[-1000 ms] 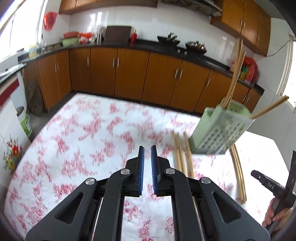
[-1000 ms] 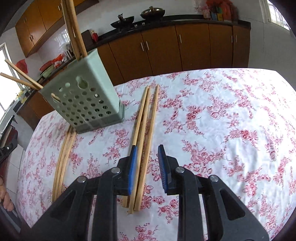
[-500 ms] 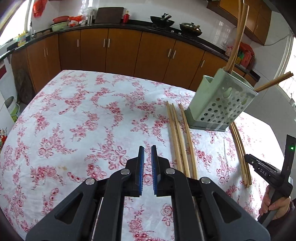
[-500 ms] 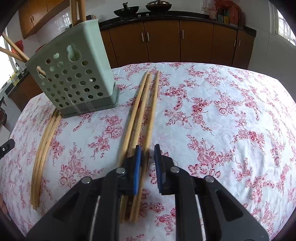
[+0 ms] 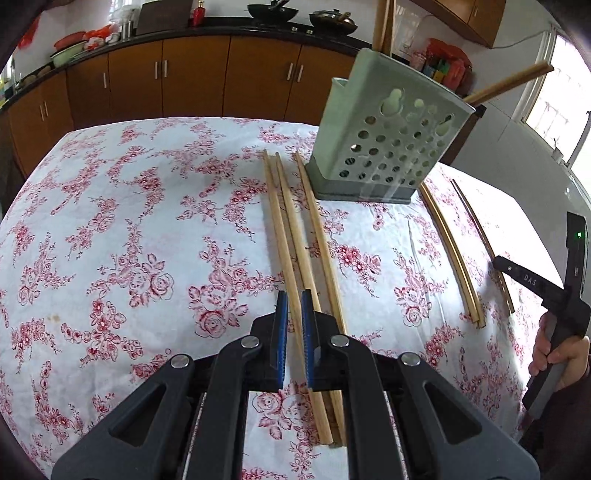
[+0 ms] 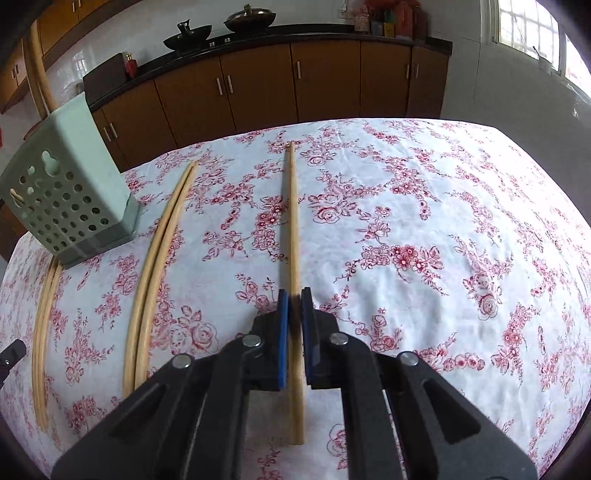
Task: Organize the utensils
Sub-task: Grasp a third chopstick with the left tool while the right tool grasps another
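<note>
The right gripper (image 6: pixel 292 306) is found clamped on a single chopstick (image 6: pixel 291 206), gripped close to its near end, the shaft running away over the flowered tablecloth (image 6: pixel 443 221). The green holder (image 6: pixel 66 192) is seen at far left in that view, with two loose chopsticks (image 6: pixel 159 251) lying between it and the held one. The left gripper (image 5: pixel 291 314) is noted with jaws together and nothing evidently pinched, poised over three chopsticks (image 5: pixel 295 229). It is judged that the held piece should be raised level before being swung, kept clear of its neighbours, then tipped upright and lowered beside the standing chopsticks (image 5: pixel 384 26); the light holder could be toppled
</note>
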